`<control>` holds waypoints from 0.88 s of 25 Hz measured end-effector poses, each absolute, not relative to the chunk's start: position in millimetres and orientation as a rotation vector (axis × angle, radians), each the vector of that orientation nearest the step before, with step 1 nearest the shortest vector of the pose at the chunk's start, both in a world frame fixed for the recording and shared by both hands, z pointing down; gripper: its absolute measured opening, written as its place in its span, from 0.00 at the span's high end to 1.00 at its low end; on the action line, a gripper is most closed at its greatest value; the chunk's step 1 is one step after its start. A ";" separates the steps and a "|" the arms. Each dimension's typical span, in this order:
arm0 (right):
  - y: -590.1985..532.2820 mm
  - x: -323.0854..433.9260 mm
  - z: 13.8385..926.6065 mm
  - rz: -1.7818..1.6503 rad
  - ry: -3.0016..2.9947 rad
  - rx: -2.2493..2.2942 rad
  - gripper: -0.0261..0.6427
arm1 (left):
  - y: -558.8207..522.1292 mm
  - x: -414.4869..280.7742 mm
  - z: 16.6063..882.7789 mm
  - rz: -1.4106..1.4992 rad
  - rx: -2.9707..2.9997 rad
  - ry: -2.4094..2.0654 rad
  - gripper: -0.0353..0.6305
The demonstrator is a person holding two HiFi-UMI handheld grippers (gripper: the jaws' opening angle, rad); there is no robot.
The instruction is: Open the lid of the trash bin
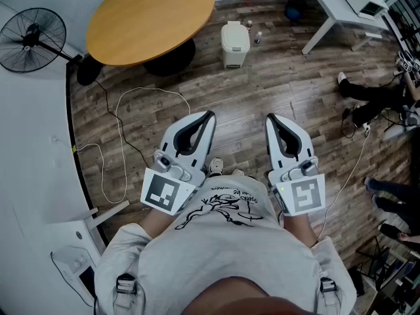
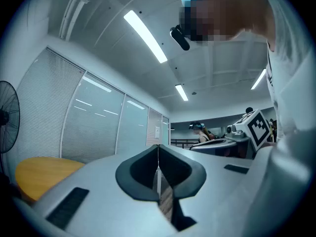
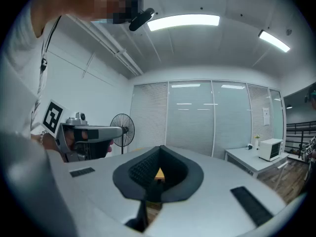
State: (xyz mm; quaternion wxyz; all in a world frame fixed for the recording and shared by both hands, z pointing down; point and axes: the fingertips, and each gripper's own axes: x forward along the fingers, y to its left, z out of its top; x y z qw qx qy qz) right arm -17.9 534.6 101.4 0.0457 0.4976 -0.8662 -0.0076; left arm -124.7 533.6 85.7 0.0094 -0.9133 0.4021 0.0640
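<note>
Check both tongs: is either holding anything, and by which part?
Nothing is held. The left tongs and right tongs are both shut and empty; the trash bin stands apart, untouched.

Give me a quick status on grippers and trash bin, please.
Left gripper, right gripper shut, empty. Trash bin ahead, lid closed. White cable on floor.

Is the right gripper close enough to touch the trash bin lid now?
Probably not yet. The right gripper, jaws together, is held near the person's body; the trash bin stands far off beside the round table. The floor between looks free, so stepping closer should help.
</note>
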 end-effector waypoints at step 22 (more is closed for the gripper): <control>521.4 -36.5 122.5 0.003 -2.605 1.591 0.95 | 519.4 -158.4 99.5 0.186 -2.898 1.227 0.92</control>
